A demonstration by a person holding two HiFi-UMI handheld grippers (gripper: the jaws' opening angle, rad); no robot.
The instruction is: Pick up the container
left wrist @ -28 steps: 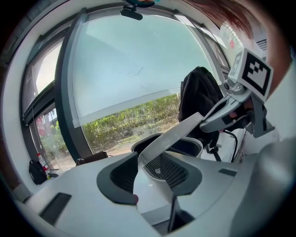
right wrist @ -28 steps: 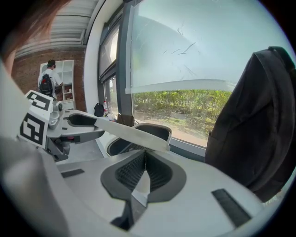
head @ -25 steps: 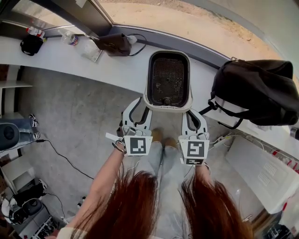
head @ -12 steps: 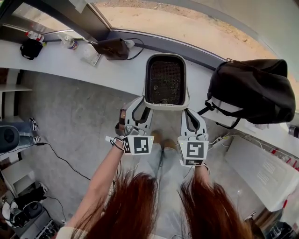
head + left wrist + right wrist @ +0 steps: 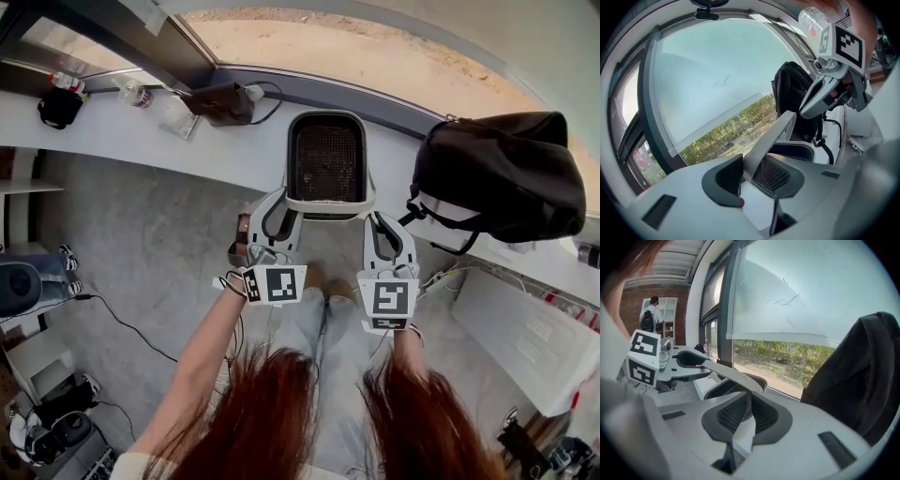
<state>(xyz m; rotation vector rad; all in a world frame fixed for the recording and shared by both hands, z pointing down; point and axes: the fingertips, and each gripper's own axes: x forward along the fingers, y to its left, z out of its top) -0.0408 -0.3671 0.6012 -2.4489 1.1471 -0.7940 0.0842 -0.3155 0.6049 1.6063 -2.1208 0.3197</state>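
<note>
Grey-white plastic container point(image 5: 328, 208): a rectangular tub with a broad rim and dark mesh inside. In the head view it is at mid-scene, its far end over the ledge and its near end jutting out above the floor. Whether its base touches the ledge cannot be told.
Left gripper point(image 5: 750, 171): at the container's near left corner. The rim stands between its dark ribbed pads, and the jaws have just been closing onto it and pinch it.
Right gripper point(image 5: 747, 413): at the near right corner, with its jaws pressed almost together on a thin strip of the same rim.
Marker cubes: one on each gripper, just in front of the person's hands.
Long white ledge point(image 5: 141, 127): runs under the window, from the left side across to the right.
Black fabric backpack point(image 5: 502, 178): on the ledge, just beside the container on the right.
Dark brown pouch point(image 5: 223, 98): on the ledge to the left of the container, with a cord trailing from it.
Clear plastic bottle point(image 5: 134, 91): further left on the ledge.
Grey floor point(image 5: 141, 234): a thin black cable point(image 5: 131, 314) lies across it at the left.
Reddish-brown hair point(image 5: 272, 412): fills the bottom of the head view.
</note>
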